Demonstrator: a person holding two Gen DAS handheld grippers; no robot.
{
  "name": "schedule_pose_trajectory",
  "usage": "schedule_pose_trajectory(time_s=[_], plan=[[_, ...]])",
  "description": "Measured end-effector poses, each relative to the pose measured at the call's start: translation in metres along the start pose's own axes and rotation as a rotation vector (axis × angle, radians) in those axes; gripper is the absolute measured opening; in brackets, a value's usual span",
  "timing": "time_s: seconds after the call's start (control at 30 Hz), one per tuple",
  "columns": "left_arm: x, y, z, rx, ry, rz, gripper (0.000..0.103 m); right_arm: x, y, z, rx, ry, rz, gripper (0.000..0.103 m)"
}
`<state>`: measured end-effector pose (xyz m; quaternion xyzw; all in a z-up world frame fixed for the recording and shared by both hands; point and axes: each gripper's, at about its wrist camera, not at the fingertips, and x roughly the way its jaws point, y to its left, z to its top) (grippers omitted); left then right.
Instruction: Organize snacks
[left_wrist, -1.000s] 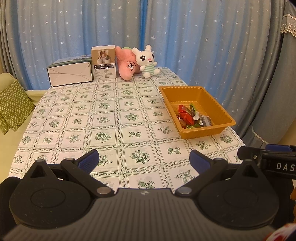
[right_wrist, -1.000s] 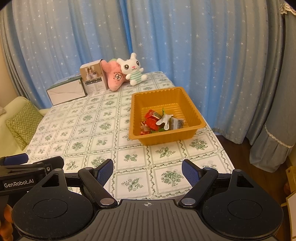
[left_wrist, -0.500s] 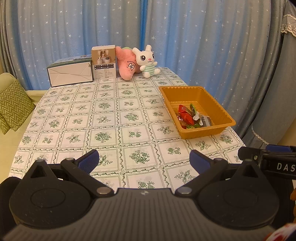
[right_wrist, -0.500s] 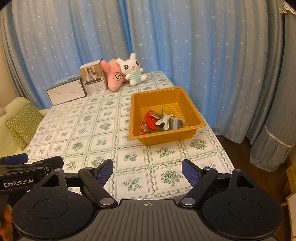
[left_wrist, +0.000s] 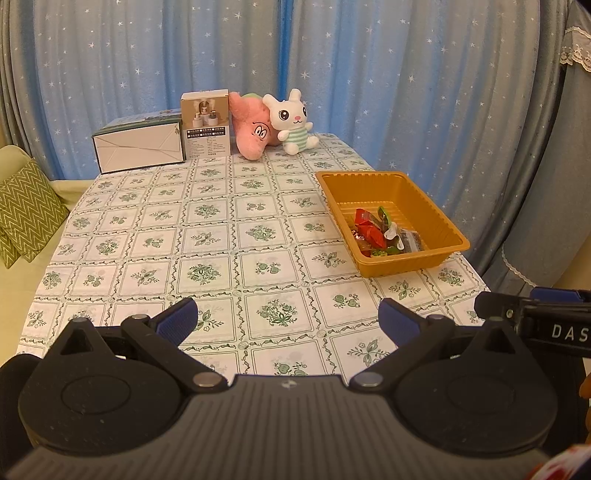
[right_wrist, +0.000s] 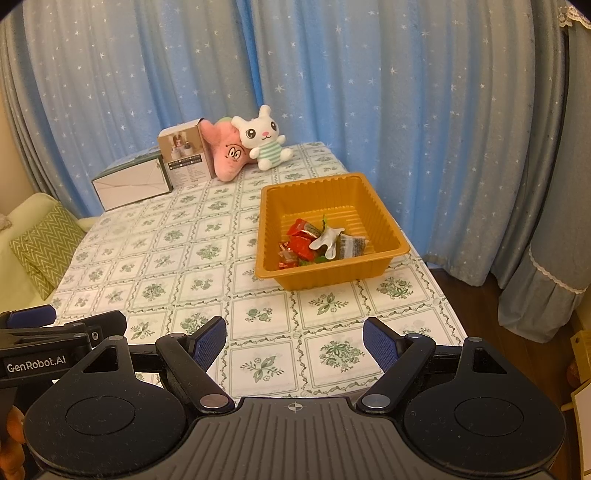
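An orange tray stands on the right side of the table. Several wrapped snacks, red, green, white and dark, lie in its near end. My left gripper is open and empty, low over the table's near edge, well short of the tray. My right gripper is open and empty, also at the near edge, in front of the tray. Each gripper's side shows at the edge of the other's view.
A table with a green floral cloth. At its far end stand a white box, a small carton, a pink plush and a white rabbit plush. Blue curtains behind; a cushioned sofa at left.
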<state>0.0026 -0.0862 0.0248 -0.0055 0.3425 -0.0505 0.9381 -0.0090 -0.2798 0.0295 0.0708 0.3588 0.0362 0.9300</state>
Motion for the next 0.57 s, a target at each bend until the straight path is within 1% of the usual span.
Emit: schedule_pose_trajectory(time_s=[0.4, 0.57], plan=[[0.0022, -0.0027, -0.0003, -0.005, 0.003, -0.001, 0.103, -0.0002, -0.0004, 0.0001, 0.000, 0.001, 0.000, 0.081], [0.0026, -0.0026, -0.0017, 0.001, -0.007, -0.003, 0.103, 0.0002, -0.0021, -0.0005, 0.000, 0.001, -0.002, 0.081]])
